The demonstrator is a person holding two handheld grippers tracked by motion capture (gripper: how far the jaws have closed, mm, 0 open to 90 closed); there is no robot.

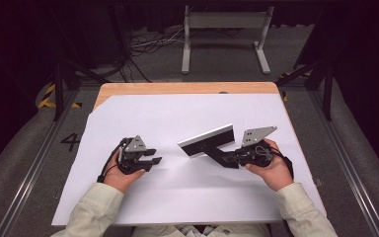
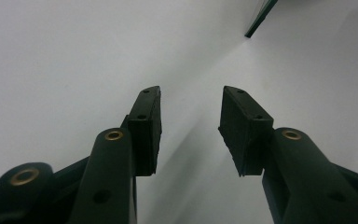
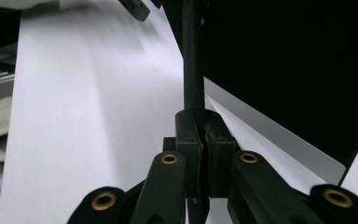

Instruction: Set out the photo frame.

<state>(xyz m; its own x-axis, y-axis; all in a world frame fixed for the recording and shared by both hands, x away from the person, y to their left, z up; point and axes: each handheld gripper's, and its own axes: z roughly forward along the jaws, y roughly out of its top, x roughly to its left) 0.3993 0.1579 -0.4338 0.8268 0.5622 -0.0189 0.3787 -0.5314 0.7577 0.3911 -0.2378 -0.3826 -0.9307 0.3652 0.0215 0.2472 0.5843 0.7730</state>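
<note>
A thin flat panel point(image 1: 206, 140), black with a pale edge, is tilted up above the white sheet point(image 1: 187, 113) at the table's middle right. My right gripper point(image 1: 218, 154) is shut on its lower edge; in the right gripper view the pads point(image 3: 187, 140) pinch the thin black edge point(image 3: 193, 70), and the dark face point(image 3: 284, 60) spreads to the right. My left gripper point(image 1: 156, 156) lies low over the sheet at the left, pointing toward the panel. Its jaws point(image 2: 189, 100) stand open with nothing between them, and a corner of the panel point(image 2: 261, 16) shows far ahead.
The white sheet covers most of a wooden table point(image 1: 177, 88), whose bare strip shows at the far edge. Beyond it a grey metal stand point(image 1: 225, 34) and cables point(image 1: 148, 44) sit on the floor. Rails run along both sides of the table.
</note>
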